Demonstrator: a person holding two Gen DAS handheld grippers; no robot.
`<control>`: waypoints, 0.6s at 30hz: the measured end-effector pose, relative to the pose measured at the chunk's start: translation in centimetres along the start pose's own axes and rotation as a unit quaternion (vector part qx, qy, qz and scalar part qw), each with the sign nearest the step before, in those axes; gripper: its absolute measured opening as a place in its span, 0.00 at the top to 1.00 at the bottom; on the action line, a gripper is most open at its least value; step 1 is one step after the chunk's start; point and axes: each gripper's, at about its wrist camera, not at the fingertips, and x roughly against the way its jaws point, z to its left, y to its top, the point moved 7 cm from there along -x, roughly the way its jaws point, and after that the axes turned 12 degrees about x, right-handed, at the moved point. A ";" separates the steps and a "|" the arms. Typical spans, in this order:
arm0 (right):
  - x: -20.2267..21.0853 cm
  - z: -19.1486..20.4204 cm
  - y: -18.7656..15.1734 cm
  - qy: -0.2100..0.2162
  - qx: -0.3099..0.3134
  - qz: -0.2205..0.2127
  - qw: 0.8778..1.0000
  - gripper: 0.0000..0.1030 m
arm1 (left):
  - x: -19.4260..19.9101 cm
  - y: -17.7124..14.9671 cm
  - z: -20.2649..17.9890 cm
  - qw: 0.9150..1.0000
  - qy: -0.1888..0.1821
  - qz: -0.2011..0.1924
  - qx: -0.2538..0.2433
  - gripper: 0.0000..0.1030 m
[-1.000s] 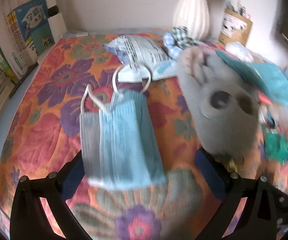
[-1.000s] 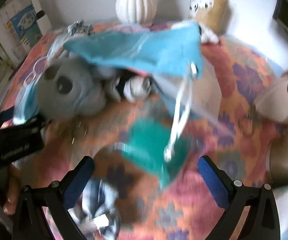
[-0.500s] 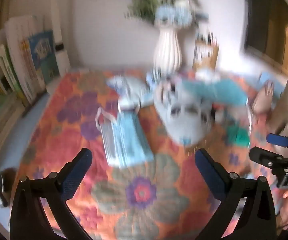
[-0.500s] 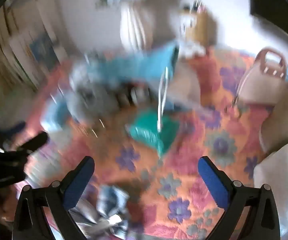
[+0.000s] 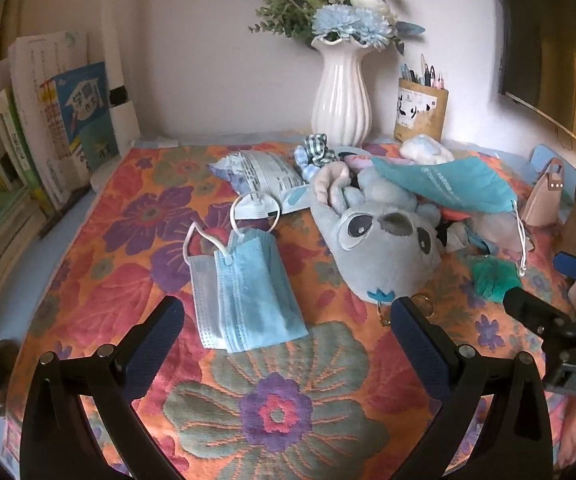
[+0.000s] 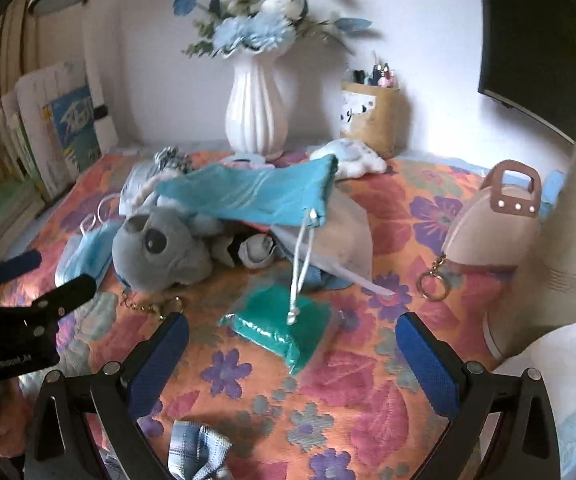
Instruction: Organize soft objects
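Observation:
A pile of soft things lies on the flowered cloth (image 5: pixel 275 412). Two light blue face masks (image 5: pixel 243 292) are stacked flat just ahead of my left gripper (image 5: pixel 285 318), which is open and holds nothing. To their right lies a grey plush toy (image 5: pixel 380 248) with a teal drawstring bag (image 5: pixel 440 184) draped over it. In the right wrist view the plush (image 6: pixel 159 252) and teal bag (image 6: pixel 255 196) sit left of centre. A green packet (image 6: pixel 279 328) lies between the fingers of my open right gripper (image 6: pixel 292 332), below them.
A white vase (image 5: pixel 342 92) and a pen holder (image 5: pixel 420 112) stand at the back wall, with books (image 5: pixel 47 120) on the left. A pink purse (image 6: pixel 496 236) and a tall beige cylinder (image 6: pixel 568 240) are at the right. Plaid cloth (image 6: pixel 195 452) lies near me.
Both grippers have pulled back and risen from the pile, so the whole table now shows. Both stay open. The masks and the plush lie where they were.

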 end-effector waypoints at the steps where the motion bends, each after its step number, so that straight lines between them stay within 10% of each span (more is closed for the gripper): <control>1: -0.1 0.0 0.0 -0.003 0.003 -0.001 1.000 0.00 | 0.1 0.0 0.0 1.000 -0.002 -0.003 0.001 0.01; 18: -0.4 0.4 -0.6 -0.012 0.009 -0.015 1.000 0.00 | 0.6 0.2 0.3 1.000 -0.011 0.004 0.008 0.01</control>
